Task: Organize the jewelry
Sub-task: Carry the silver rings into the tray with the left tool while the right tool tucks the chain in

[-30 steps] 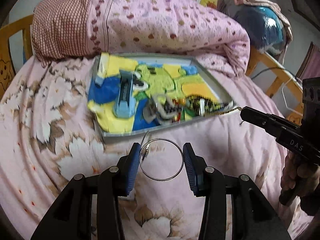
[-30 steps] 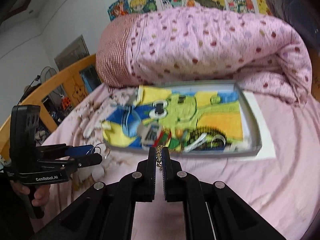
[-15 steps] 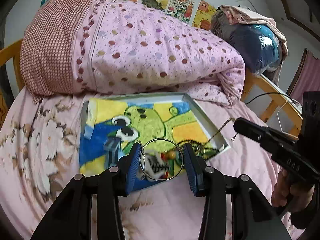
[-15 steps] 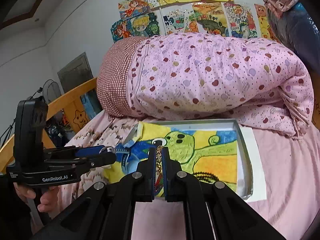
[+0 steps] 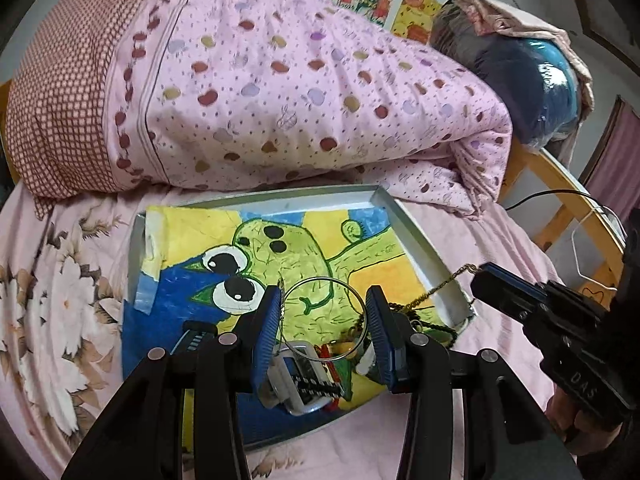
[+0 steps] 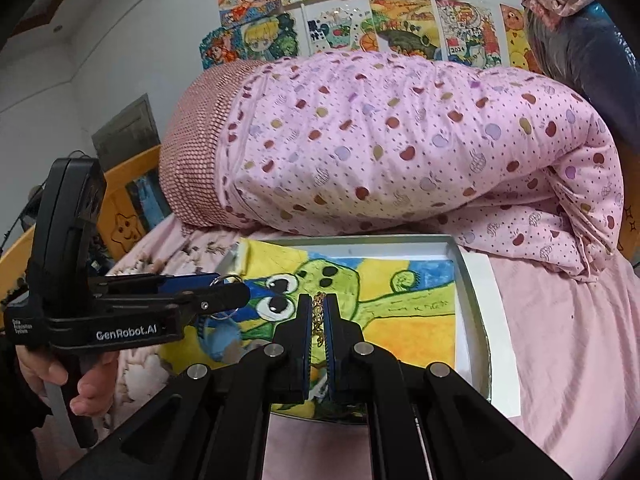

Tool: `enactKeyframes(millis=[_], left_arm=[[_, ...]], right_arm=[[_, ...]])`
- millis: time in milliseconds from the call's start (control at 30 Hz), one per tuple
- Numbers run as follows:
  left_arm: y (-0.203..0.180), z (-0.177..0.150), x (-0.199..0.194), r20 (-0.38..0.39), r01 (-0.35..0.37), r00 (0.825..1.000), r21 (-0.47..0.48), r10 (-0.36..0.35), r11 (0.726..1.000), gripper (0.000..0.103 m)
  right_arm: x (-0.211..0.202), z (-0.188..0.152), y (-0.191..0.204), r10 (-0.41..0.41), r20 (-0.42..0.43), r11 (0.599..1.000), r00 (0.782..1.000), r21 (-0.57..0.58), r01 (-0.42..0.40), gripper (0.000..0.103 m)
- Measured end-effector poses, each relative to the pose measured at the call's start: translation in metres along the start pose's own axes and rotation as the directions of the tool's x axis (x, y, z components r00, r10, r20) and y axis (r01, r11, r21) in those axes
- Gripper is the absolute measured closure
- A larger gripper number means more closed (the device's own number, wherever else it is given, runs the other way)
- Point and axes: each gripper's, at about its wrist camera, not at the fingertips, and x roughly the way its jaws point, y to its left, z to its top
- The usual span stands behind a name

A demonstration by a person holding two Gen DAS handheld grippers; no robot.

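The left gripper (image 5: 323, 322) holds a thin silver bangle (image 5: 325, 318) spanning the gap between its blue pads (image 5: 267, 330). Directly beneath lies a shallow tray (image 5: 416, 240) lined with a frog drawing (image 5: 288, 256), with a watch (image 5: 306, 386) just below the fingertips. To the right, the right gripper (image 5: 478, 282) pinches a gold chain (image 5: 438, 290). Beyond the tray sits a folded pink quilt (image 5: 280, 100).

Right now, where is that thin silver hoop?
In the left wrist view, the silver hoop is held between the left gripper's blue fingers, above the near end of the frog-picture tray.
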Motion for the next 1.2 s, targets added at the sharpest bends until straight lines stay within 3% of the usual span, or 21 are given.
enactKeyframes(millis=[533, 700, 800, 1000, 1133, 1200], left_arm=[[0.013, -0.005, 0.033, -0.085, -0.036, 0.996, -0.059, 0.031, 0.998, 0.064], [0.013, -0.007, 0.029, -0.089, -0.034, 0.996, -0.065, 0.028, 0.997, 0.064], [0.012, -0.007, 0.023, -0.074, -0.047, 0.996, -0.070, 0.042, 0.996, 0.051], [0.011, -0.007, 0.010, -0.046, -0.073, 0.997, -0.073, 0.070, 0.995, 0.048], [0.013, -0.008, 0.001, -0.020, -0.096, 0.995, -0.086, 0.095, 0.992, 0.037], [0.013, -0.009, -0.004, -0.008, -0.097, 0.995, -0.091, 0.097, 0.991, 0.037]], right_arm=[[0.021, -0.014, -0.028, -0.091, -0.056, 0.995, 0.994, 0.040, 0.093, 0.093], [0.016, -0.015, -0.028, -0.104, -0.044, 0.994, 0.994, 0.036, 0.106, 0.070], [0.012, -0.014, -0.028, -0.112, -0.037, 0.993, 0.993, 0.026, 0.113, 0.063], [0.002, -0.012, -0.028, -0.119, -0.015, 0.993, 0.993, 0.020, 0.119, 0.048], [-0.002, -0.012, -0.028, -0.119, -0.001, 0.993, 0.993, 0.020, 0.119, 0.039], [-0.004, -0.013, -0.028, -0.121, 0.003, 0.992, 0.993, 0.018, 0.121, 0.034]])
